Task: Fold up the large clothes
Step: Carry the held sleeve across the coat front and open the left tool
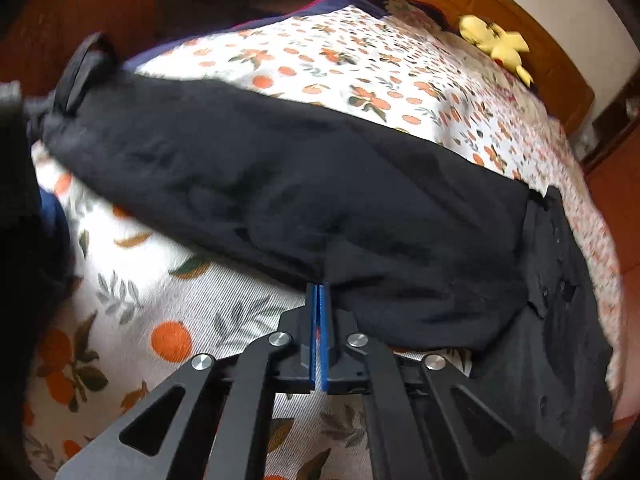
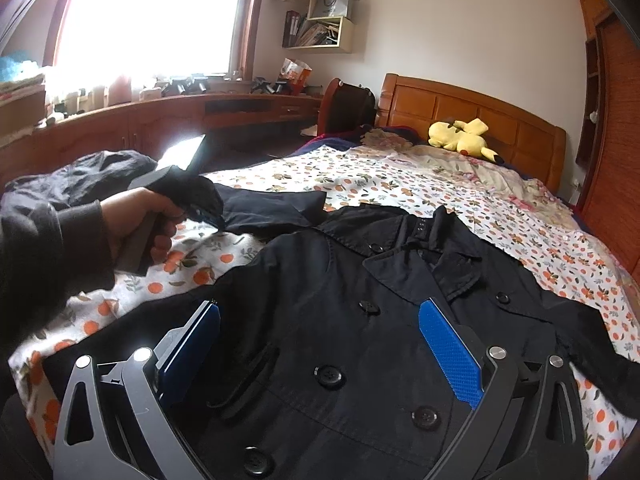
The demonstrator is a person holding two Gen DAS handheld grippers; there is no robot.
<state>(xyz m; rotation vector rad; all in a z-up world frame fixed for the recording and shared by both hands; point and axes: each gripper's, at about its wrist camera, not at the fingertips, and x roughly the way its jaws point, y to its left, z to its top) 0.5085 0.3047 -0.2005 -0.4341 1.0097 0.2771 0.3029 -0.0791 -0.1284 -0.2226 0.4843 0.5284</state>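
A bed (image 2: 440,184) under an orange-print cover carries a black coat (image 2: 340,340), spread face up with its buttons showing and its collar toward the headboard. The coat's long axis runs from the near edge away toward the headboard, where a yellow plush (image 2: 460,138) lies. The sleeve (image 1: 280,184) on the coat's left side stretches out sideways across the cover, well clear of the body. The left claw (image 1: 319,300) is the nearer one to that sleeve: its blue pads are clenched at the sleeve's near edge, apparently pinching the cloth, and in the right wrist view a hand (image 2: 136,220) grips that tool at the sleeve's end. The right claw (image 2: 320,340) hovers low over the coat's chest, released, its pads standing wide on either side of the button row and gripping nothing. The likely next move is to carry the sleeve inward, across the coat's long axis, onto the chest.
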